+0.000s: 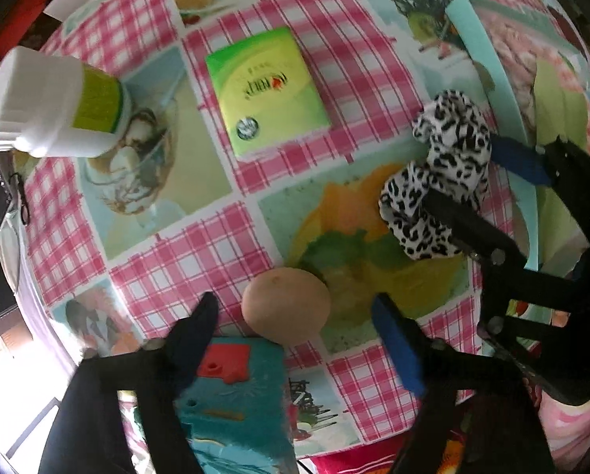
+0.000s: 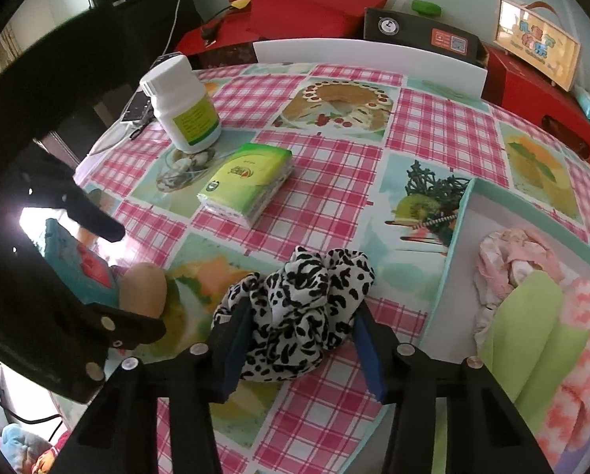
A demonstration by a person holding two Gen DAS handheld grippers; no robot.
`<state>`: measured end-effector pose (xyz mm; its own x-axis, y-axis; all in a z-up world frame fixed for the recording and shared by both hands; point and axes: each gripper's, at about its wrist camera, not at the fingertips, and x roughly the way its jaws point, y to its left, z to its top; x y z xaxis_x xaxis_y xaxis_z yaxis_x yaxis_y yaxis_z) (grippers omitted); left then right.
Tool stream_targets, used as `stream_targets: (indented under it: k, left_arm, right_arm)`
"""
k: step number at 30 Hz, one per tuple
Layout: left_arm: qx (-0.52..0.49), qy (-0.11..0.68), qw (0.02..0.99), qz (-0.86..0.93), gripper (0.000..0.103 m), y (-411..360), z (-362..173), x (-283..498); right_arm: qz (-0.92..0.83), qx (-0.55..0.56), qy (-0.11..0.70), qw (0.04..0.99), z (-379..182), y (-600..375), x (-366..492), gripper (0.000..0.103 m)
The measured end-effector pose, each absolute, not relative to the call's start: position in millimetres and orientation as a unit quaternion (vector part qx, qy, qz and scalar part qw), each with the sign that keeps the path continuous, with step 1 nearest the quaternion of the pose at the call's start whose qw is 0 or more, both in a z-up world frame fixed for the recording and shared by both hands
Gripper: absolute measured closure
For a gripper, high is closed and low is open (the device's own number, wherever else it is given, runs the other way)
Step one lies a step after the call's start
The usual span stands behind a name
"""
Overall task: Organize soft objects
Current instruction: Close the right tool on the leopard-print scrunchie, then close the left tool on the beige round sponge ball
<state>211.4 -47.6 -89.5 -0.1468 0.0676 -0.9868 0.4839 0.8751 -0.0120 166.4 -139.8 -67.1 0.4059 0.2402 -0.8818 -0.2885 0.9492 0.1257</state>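
A black-and-white leopard-print cloth [image 2: 307,288] lies bunched on the checked tablecloth, near a teal-rimmed box [image 2: 459,217]. My right gripper [image 2: 303,312] is shut on it, both blue pads pressing its sides; the left wrist view shows the same grip on the cloth [image 1: 449,134] by the right gripper [image 1: 459,168]. In the box lie a pink cloth [image 2: 512,260], a green piece and a pink zigzag sock [image 2: 583,339]. My left gripper [image 1: 295,316] points down, open, with a tan egg-shaped object [image 1: 287,308] between its fingers, clear of both.
A green tissue pack [image 2: 247,181] and a white bottle [image 2: 184,106] stand further back on the table. A teal toy block with a red piece [image 1: 232,387] lies by the egg at the table's edge. A white board [image 2: 370,55] and red boxes line the far side.
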Motion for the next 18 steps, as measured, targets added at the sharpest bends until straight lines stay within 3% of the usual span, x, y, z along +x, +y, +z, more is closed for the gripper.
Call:
stream_targets:
  k: [2,6,18]
  left_arm:
    - [0.191,0.741,0.622,-0.164,0.029,-48,-93,209]
    - [0.197,0.745,0.617,-0.162,0.044,-50,-100,206]
    - [0.213,0.747,0.612,-0.145,0.047,-59,-126,203]
  right_arm:
    - [0.157,-0.021,0.522,0.838,-67,-141,166,0.051]
    - [0.156,-0.017,0.522,0.838,-66,-144,167,0.051]
    - [0.154,-0.012,0.524,0.838,-66,-145,167,0.051]
